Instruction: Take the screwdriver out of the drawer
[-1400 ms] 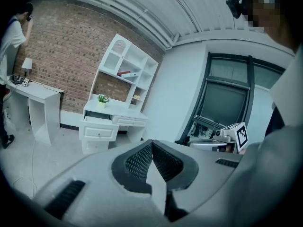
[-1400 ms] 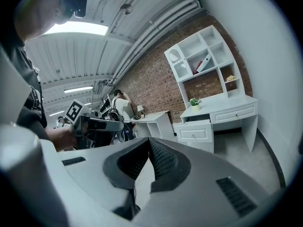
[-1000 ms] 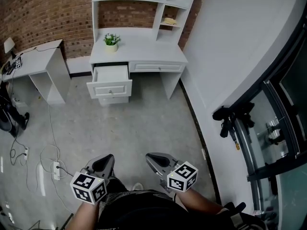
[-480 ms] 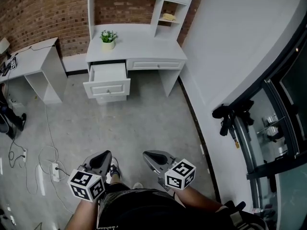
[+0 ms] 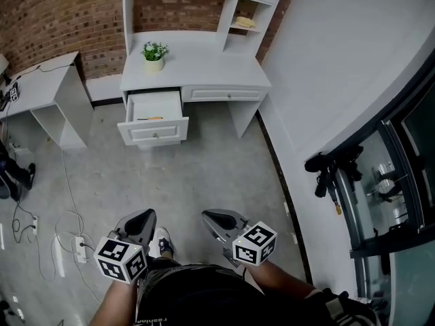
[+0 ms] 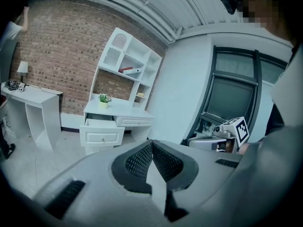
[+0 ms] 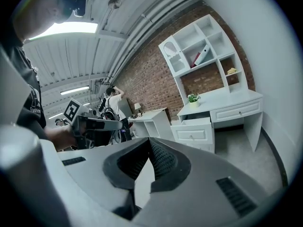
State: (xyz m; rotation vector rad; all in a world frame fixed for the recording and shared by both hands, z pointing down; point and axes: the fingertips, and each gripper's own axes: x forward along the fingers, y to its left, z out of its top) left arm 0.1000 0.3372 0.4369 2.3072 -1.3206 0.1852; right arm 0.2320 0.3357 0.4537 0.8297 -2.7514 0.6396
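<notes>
Both grippers are held low, at the bottom of the head view, close in front of the person's body. The left gripper [image 5: 143, 217] is seen at the lower left. Its marker cube [image 5: 123, 259] is nearest the body, and its jaws are pointed up the frame, toward the desk. The right gripper [image 5: 213, 217] is held beside it at the lower middle, apart from it, and is pointed up and a little to the left. The right arm [image 5: 289, 285] is stretched in from the lower right edge, and the left arm [image 5: 112, 310] is seen at the bottom edge. In the left gripper view the two jaws are pressed together at their tips, and nothing is held between them. In the right gripper view the jaws are closed tip to tip as well, and nothing is held there. The white desk [image 5: 197, 70] is found at the top middle of the head view, against a brick wall [image 5: 61, 19]. One drawer [image 5: 153, 129] under the left part of the desk is pulled open. The screwdriver [image 5: 149, 118] is seen inside it as a thin orange line laid flat across the drawer, well apart from both grippers. A small plant pot [image 5: 154, 54] is set on the desk top above the drawer. A wide stretch of grey floor [image 5: 204, 175] is seen between the grippers and the desk.
</notes>
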